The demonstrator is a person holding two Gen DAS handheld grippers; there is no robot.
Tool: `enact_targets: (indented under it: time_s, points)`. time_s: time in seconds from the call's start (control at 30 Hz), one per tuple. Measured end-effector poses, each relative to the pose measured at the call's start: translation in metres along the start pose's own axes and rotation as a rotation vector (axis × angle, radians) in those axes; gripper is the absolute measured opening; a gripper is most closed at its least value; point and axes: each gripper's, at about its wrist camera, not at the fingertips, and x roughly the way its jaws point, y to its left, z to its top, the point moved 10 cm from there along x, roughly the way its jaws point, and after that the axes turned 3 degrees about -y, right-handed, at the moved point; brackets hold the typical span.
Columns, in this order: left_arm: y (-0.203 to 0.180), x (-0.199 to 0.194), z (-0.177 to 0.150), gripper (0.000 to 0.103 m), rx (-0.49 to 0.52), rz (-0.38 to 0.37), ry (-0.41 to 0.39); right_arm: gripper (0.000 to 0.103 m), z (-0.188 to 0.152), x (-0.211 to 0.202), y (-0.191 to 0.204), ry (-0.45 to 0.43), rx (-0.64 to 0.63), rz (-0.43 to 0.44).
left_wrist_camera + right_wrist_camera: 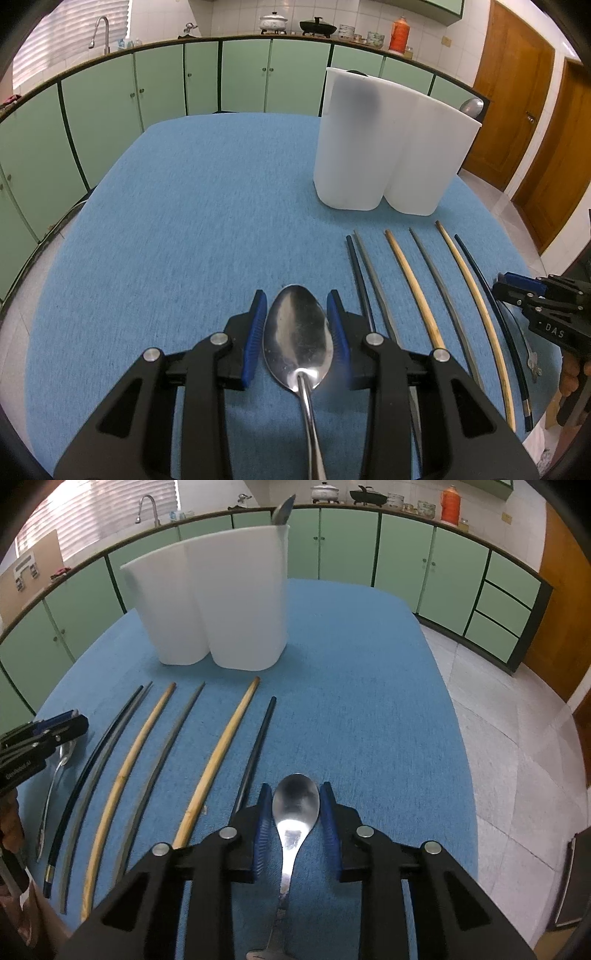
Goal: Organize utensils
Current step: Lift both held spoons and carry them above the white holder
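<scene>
A: Left tool (pixel 297 332) is spread wide around a spoon (pixel 297 338) lying flat on the counter (pixel 166 221), not gripping.

B: Right tool (pixel 291 827) too. Thin spoon could slip out when they close.

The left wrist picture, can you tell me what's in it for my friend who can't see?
Open tongs sit around a shiny spoon on a blue cloth. Six chopsticks lie in a row to its right, and a white holder stands behind them.
</scene>
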Motion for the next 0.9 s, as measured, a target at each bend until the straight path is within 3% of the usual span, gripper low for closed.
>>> enact_targets:
  time_s: [0.1,0.4,0.9]
  points:
    - [0.000,-0.002,0.001,0.032,-0.001,-0.002,-0.007,0.026,0.000,-0.004,-0.001,-0.020,0.005,-0.002]
    - [0.005,-0.023,0.018,0.032,-0.025,-0.014,-0.087,0.026,0.023,-0.046,0.003,-0.210,-0.008,0.030]
    - [0.004,-0.075,0.072,0.032,-0.041,-0.057,-0.343,0.026,0.074,-0.102,0.004,-0.443,0.024,0.076]
